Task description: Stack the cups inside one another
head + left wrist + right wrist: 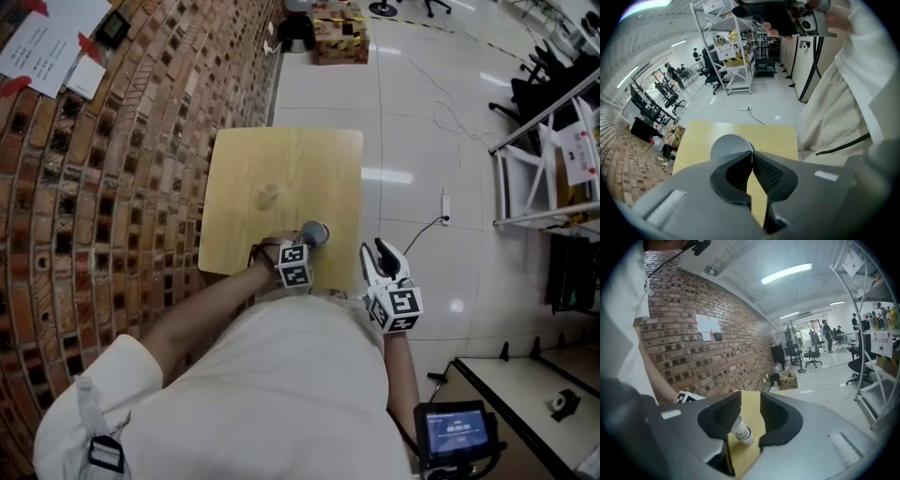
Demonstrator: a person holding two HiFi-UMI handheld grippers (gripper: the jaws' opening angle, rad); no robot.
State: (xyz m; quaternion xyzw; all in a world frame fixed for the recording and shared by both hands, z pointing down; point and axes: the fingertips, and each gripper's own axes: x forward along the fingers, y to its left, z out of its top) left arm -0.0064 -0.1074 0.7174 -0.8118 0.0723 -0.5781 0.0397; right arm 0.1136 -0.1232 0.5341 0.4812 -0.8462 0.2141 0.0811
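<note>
The cup (315, 232) is over the near edge of the table (281, 169), close to the person's body. In the right gripper view the cup (741, 430) is tilted. Its long axis runs from the upper left down to the lower right, and the lower end points toward the table top. In the left gripper view one round end of the cup (729, 145) faces the camera as a pale grey disc (whether this is the mouth or the bottom, I cannot tell).

The left gripper (302, 249) points steeply down. Its jaws are pressed together, and the tips (751, 155) meet exactly on the right edge of this disc, so they pinch the thin edge of the cup.

The right gripper (377, 253) is just beside the right near corner of the table, apart from the cup. Its jaws (749, 399) are spread wide and hold nothing. The cup shows through the gap, but farther away, and does not touch the pads.
</note>
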